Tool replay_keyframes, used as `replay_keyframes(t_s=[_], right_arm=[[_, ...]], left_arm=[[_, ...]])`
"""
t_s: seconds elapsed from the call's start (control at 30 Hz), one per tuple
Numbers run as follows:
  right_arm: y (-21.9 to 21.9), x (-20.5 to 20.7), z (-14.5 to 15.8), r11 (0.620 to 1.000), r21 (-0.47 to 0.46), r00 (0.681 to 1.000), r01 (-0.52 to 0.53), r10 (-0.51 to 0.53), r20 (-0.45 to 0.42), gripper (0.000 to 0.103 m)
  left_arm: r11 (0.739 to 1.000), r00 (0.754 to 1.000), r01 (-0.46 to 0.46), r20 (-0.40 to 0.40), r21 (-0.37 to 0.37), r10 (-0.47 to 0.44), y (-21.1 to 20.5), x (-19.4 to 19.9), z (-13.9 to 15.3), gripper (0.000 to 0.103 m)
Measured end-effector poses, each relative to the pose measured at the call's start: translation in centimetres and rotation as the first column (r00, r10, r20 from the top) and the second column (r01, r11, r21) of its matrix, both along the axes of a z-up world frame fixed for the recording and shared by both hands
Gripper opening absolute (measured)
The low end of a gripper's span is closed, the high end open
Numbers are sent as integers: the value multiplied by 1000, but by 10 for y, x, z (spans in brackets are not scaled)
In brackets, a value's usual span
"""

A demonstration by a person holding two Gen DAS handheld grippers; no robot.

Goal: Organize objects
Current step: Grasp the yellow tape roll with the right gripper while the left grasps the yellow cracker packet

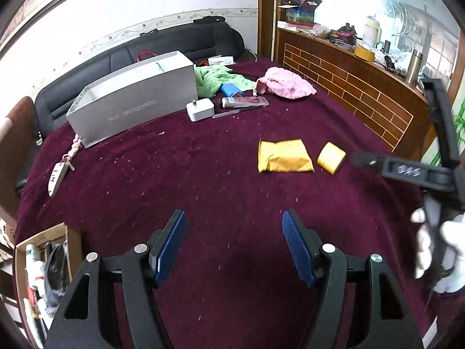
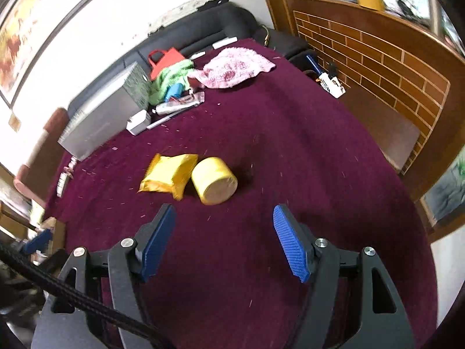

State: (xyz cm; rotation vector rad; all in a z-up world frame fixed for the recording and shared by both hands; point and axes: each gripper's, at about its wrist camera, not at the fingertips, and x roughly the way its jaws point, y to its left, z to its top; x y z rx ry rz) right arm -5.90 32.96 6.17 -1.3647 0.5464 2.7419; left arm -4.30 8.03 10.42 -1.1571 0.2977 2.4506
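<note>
Step in hand, as I judge it: approach, nothing picked up yet. Your left tool (image 1: 234, 244) stands open over bare maroon cloth, nothing between the pads. Your right tool (image 2: 223, 240) is also empty and its jaws are opening; in the left view it shows blurred at the right edge, carried by a white-gloved hand (image 1: 436, 247).

Task things: the yellow packet (image 2: 168, 176) and yellow roll (image 2: 214, 181) lie just beside each other at mid-frame of the right view, just ahead of the right tool's tips. The grey box (image 1: 130, 96) stands open-topped at upper left on the bench (image 1: 203, 174). Beside it sit a white plug (image 1: 200, 109), a tube (image 1: 244, 102), a green cloth (image 1: 218, 79) and a pink cloth (image 1: 286, 83). Keys (image 1: 59, 173) lie at the left edge.

Next move probably calls for bringing the right tool forward and down to straddle the roll, which looks nearest.

Hard to make out: the box's inside is mostly hidden, the right view is motion-blurred, and the blue item by the green cloth is partly covered.
</note>
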Motion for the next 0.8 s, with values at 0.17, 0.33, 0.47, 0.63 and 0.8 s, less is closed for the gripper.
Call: replay_keyframes(t_s=[0.17, 0.33, 0.47, 0.63, 0.8], right_arm=[[-1, -30, -17, 1000, -3, 999, -21, 21, 37, 69], [-5, -39, -29, 999, -30, 999, -33, 34, 37, 69], [-8, -41, -36, 998, -55, 999, -40, 42, 25, 69], [-10, -41, -37, 998, -40, 999, -48, 48, -5, 69], [-9, -40, -37, 998, -35, 998, -60, 60, -11, 59]], left_arm=[[1000, 1000, -6, 10, 26, 6, 9, -20, -6, 62], [999, 998, -30, 52, 42, 28, 13, -39, -20, 62], [998, 997, -43, 71, 55, 39, 19, -52, -30, 62], [997, 996, -47, 84, 66, 41, 32, -67, -41, 62], [995, 994, -52, 99, 83, 43, 49, -82, -49, 62]])
